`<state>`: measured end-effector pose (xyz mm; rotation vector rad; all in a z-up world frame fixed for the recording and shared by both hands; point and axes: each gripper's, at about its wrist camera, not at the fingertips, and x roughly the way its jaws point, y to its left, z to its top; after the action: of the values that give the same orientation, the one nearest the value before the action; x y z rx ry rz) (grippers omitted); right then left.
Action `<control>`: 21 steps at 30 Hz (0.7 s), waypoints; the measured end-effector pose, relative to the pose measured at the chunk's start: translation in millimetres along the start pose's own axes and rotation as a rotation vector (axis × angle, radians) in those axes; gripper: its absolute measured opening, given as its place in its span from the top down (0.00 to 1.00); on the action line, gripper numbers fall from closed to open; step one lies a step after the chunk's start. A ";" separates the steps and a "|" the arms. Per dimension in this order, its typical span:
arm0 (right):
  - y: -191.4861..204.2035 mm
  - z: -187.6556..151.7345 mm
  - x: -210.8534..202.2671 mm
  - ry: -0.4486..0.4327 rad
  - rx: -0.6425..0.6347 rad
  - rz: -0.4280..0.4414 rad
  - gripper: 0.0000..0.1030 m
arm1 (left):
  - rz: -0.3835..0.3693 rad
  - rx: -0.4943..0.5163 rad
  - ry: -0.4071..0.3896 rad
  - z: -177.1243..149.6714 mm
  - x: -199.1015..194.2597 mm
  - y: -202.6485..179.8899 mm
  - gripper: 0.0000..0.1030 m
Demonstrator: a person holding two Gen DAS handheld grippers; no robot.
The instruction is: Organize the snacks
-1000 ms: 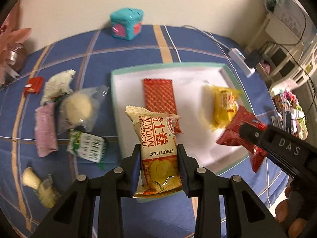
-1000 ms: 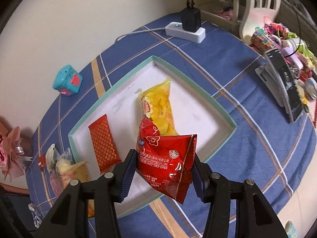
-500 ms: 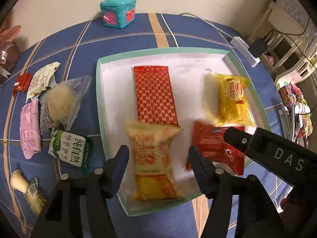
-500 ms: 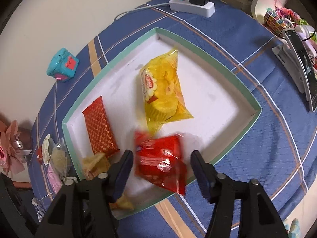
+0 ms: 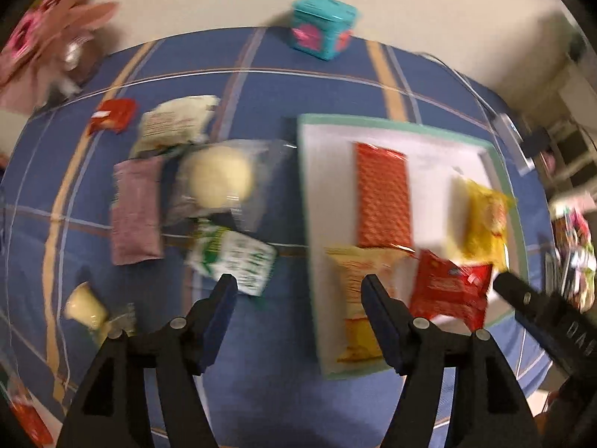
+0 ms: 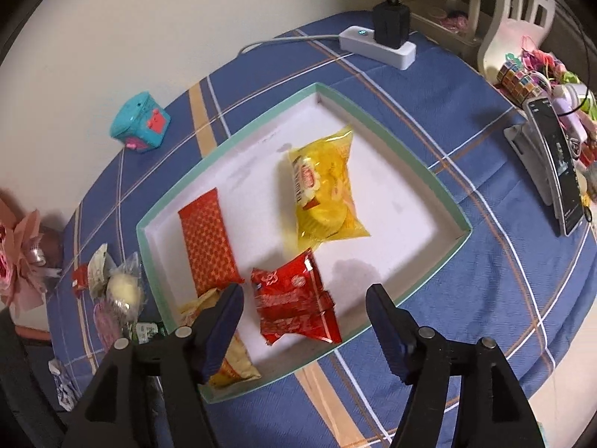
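A white tray with a green rim (image 6: 433, 183) (image 5: 309, 201) holds a red patterned wafer pack (image 6: 207, 239) (image 5: 382, 194), a yellow snack bag (image 6: 328, 190) (image 5: 483, 224), a red snack bag (image 6: 294, 304) (image 5: 447, 287) and a tan-and-yellow pack (image 6: 231, 362) (image 5: 358, 298). My left gripper (image 5: 300, 291) is open and empty above the cloth left of the tray. My right gripper (image 6: 304, 298) is open and empty above the red bag. Loose snacks lie left of the tray: a green-and-white pack (image 5: 235, 261), a clear-wrapped bun (image 5: 220, 179), a pink pack (image 5: 136, 209).
A teal toy box (image 5: 322, 28) (image 6: 140, 123) stands at the back by the wall. A power strip with a plug (image 6: 380, 43) and a phone on a stand (image 6: 556, 164) are at the right. A pink flower (image 6: 18, 265) is far left. The blue plaid cloth covers the table.
Both grippers opened and dropped their packs into the tray. The left gripper has since swung left, off the tray toward the loose snacks. The right gripper backed off slightly.
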<state>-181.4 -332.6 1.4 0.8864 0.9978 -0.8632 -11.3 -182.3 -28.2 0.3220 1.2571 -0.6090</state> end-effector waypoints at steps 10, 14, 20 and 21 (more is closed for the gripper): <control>41.8 -24.0 10.7 0.023 -0.177 -0.049 0.13 | 0.076 -0.149 -0.029 7.9 -5.6 58.8 0.16; 54.5 -31.2 7.6 0.002 -0.230 -0.070 0.00 | 0.090 -0.156 -0.044 7.2 -12.3 67.4 0.14; 66.9 -37.8 -3.0 -0.037 -0.288 -0.056 0.00 | 0.111 -0.137 -0.079 5.6 -21.2 70.9 0.07; 67.8 -38.8 -4.2 -0.041 -0.293 -0.055 0.00 | 0.113 -0.135 -0.083 5.9 -21.9 71.7 0.07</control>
<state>-134.0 -270.8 8.7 0.5929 1.0850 -0.7547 31.7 -122.6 -12.7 0.2508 1.1857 -0.4342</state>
